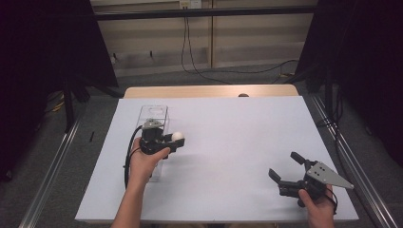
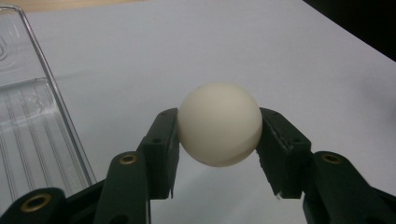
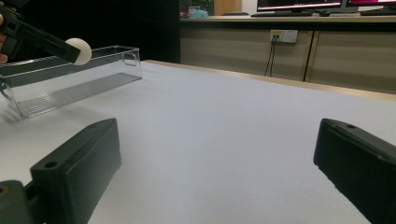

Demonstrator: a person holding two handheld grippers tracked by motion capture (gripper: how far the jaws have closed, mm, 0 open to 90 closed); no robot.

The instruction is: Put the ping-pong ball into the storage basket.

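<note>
Ball (image 2: 219, 123), white and round, sits clamped between both jaws of the left tool (image 1: 177, 139), held above the bench (image 1: 228, 142) just right of the clear bin (image 1: 153, 111). That bin's long axis runs near to far. Right tool (image 1: 285, 168), spread and empty, rests well apart, near right. Bin's near end hides behind the left hand (image 1: 145, 161).

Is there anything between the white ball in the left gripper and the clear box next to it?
Nothing visible. The left gripper holds the ball in the air just beside the clear box, which looks empty.
</note>
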